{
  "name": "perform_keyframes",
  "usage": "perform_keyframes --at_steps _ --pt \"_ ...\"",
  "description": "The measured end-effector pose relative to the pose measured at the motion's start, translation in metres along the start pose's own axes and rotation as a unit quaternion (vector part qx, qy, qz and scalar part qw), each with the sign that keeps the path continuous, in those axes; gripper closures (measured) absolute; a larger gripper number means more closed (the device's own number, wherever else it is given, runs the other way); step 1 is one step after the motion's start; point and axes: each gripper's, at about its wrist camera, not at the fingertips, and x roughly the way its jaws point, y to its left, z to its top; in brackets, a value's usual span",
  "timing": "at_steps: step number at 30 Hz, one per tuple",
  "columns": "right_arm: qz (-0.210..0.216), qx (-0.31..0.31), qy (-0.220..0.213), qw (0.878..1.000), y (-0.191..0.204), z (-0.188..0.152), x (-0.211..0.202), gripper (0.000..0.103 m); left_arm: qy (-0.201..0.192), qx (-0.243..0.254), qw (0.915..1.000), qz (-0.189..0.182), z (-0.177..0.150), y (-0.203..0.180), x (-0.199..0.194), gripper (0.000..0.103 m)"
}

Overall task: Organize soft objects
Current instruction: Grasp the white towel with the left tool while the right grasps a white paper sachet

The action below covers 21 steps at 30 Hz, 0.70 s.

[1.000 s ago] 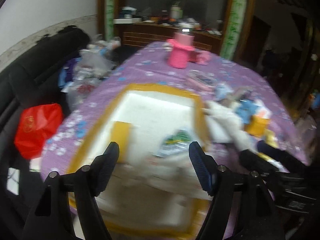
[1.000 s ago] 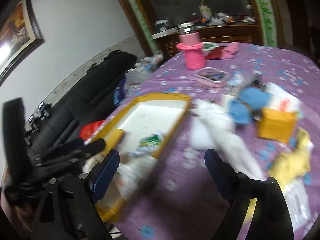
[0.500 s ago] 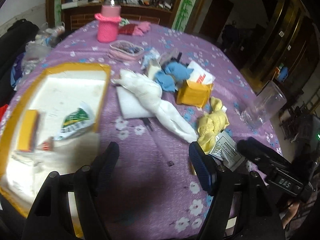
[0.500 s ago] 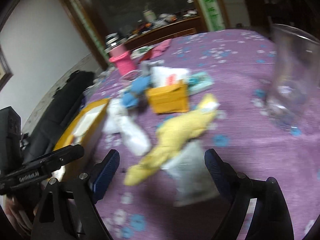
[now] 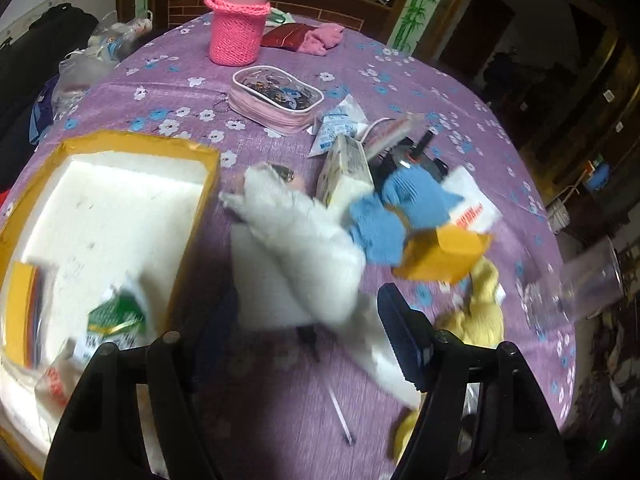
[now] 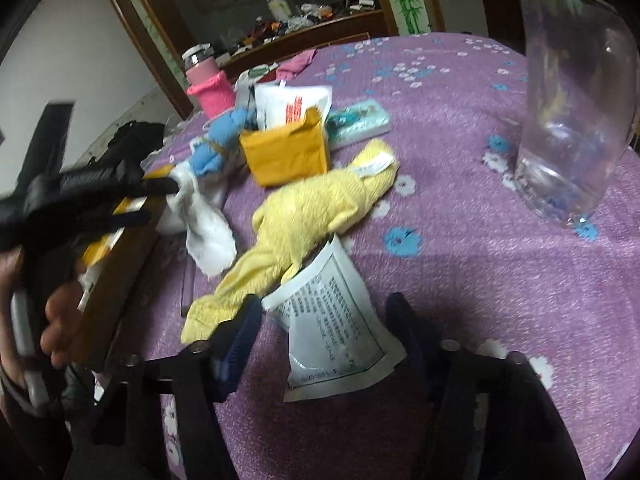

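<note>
My left gripper is open, low over the purple tablecloth, and the tail of a white fluffy cloth lies between its fingers without being pinched. A blue cloth and a yellow cloth lie to its right. The jaws of my right gripper are closing, and between them lies a white printed sachet that the pads do not press. The yellow cloth stretches just beyond its left finger, its tail touching that finger. The left gripper shows at the left edge of the right wrist view.
A yellow-rimmed tray lined with white foam holds packets at the left. An orange packet, a pink knit-sleeved bottle, a pink pouch and a pink cloth lie beyond. A clear plastic cup stands at the right.
Both views swung away from the tray to the right, onto the pile of cloths, and came lower. My right gripper's jaws have narrowed around the sachet; the left stays wide.
</note>
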Motion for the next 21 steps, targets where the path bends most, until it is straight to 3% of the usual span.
perform_keyframes --at_steps 1,3,4,6,11,18,21 --pt "0.002 -0.001 0.004 1.0 0.001 -0.001 0.003 0.054 0.0 0.001 1.0 0.005 0.003 -0.002 0.004 0.033" --pt "-0.002 -0.008 0.013 1.0 0.004 -0.003 0.006 0.064 -0.003 0.008 0.9999 0.014 0.006 -0.006 0.01 0.058" --pt "-0.006 -0.014 0.016 1.0 0.007 -0.004 0.007 0.067 0.004 0.013 0.9998 0.016 0.006 -0.007 0.014 0.066" --pt "-0.006 -0.024 0.018 1.0 0.01 -0.007 0.008 0.072 0.001 0.005 0.9999 0.012 0.003 -0.005 0.01 0.069" --pt "-0.004 -0.025 0.019 0.999 0.011 -0.009 0.0 0.074 -0.007 0.011 0.9999 -0.009 -0.015 0.001 -0.018 0.069" --pt "0.007 0.002 -0.005 1.0 0.003 -0.007 -0.025 0.074 -0.019 -0.015 0.9951 -0.096 -0.046 0.026 -0.071 0.069" --pt "0.024 -0.002 -0.022 0.999 0.011 -0.007 -0.035 0.074 -0.042 -0.015 0.993 -0.109 -0.054 0.039 -0.102 0.069"
